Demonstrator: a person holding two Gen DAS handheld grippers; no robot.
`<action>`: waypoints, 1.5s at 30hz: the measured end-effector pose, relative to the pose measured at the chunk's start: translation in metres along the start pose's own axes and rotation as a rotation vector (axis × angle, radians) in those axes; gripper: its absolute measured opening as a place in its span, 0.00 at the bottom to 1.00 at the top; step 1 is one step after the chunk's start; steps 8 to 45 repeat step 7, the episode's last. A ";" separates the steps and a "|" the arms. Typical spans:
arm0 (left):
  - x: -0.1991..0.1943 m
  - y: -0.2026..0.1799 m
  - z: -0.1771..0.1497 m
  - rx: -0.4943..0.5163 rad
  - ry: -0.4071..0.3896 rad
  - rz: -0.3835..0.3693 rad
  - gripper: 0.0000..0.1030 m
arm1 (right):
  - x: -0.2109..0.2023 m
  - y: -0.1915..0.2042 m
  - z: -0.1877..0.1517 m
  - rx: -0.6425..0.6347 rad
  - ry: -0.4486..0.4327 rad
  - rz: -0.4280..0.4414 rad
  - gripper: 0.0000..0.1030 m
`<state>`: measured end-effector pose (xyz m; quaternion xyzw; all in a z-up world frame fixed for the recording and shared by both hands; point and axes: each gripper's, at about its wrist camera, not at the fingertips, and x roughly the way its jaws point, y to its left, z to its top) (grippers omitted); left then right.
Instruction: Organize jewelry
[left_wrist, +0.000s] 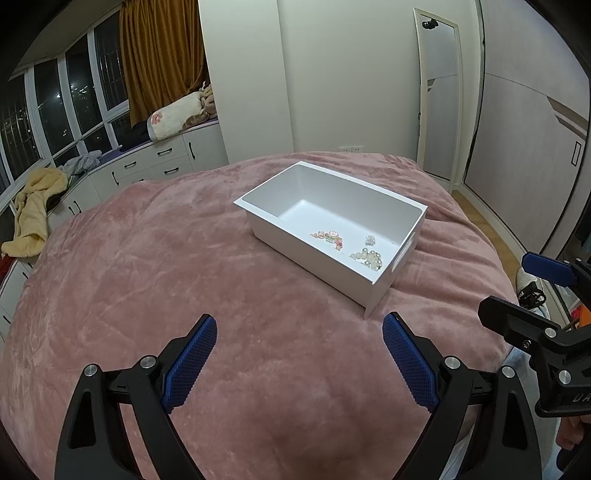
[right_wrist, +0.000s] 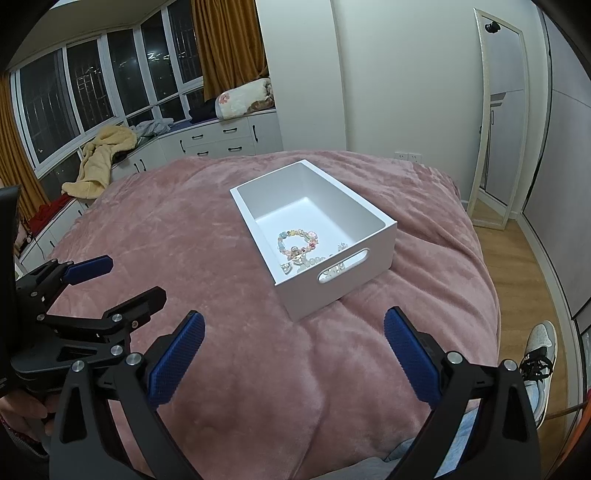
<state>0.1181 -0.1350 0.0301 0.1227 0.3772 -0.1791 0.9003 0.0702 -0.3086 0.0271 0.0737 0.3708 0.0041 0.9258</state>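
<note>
The beaded bracelets (right_wrist: 298, 242) are seen gathered in the white box (right_wrist: 373, 236) on the bed (right_wrist: 184, 229), nothing is left on the blanket, and both the left claw (left_wrist: 299, 363) and the right claw (right_wrist: 293, 356) are held spread and empty, so the task is judged essentially done.

My right gripper (right_wrist: 293, 354) hangs with jaws spread wide above the pink blanket (right_wrist: 184, 236). Ahead, the white box (right_wrist: 373, 236) holds a beaded bracelet (right_wrist: 297, 242). My left gripper (right_wrist: 122, 280), also spread, sits at left.
</note>
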 end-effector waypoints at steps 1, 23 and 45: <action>0.000 0.000 0.000 0.000 -0.001 0.000 0.90 | 0.000 0.000 0.000 0.000 0.001 0.000 0.94; 0.000 0.001 -0.002 -0.003 0.000 0.000 0.90 | 0.002 -0.003 -0.001 0.005 0.000 -0.002 0.94; 0.000 0.001 -0.002 -0.003 0.000 0.000 0.90 | 0.002 -0.003 -0.001 0.005 0.000 -0.002 0.94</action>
